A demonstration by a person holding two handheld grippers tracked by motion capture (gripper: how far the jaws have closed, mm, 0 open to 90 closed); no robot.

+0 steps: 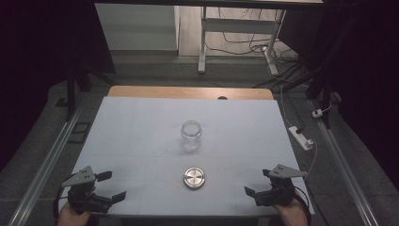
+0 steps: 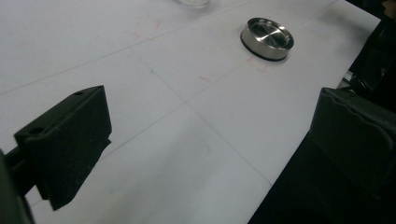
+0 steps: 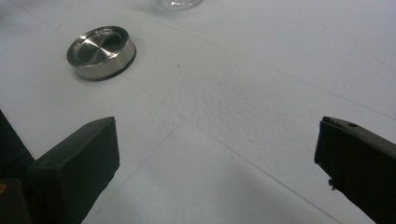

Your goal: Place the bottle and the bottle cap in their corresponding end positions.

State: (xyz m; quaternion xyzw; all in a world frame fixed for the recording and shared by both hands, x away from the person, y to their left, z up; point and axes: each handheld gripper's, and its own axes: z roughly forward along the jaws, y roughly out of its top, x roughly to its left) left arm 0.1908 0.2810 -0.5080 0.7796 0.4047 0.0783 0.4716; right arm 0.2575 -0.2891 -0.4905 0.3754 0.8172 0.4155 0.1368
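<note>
Jar (image 1: 191, 135) at frame centre may tip if struck; left gripper (image 1: 112, 185) and right gripper (image 1: 258, 182) gape wide, empty, lid (image 1: 194, 178) untouched.

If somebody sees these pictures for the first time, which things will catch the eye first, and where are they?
The clear glass jar stands upright and open near the middle of the white table. The round metal lid lies just in front of it, nearer the person and apart from the jar. The left gripper and right gripper wait at the near corners, jaws wide apart and holding nothing.
</note>
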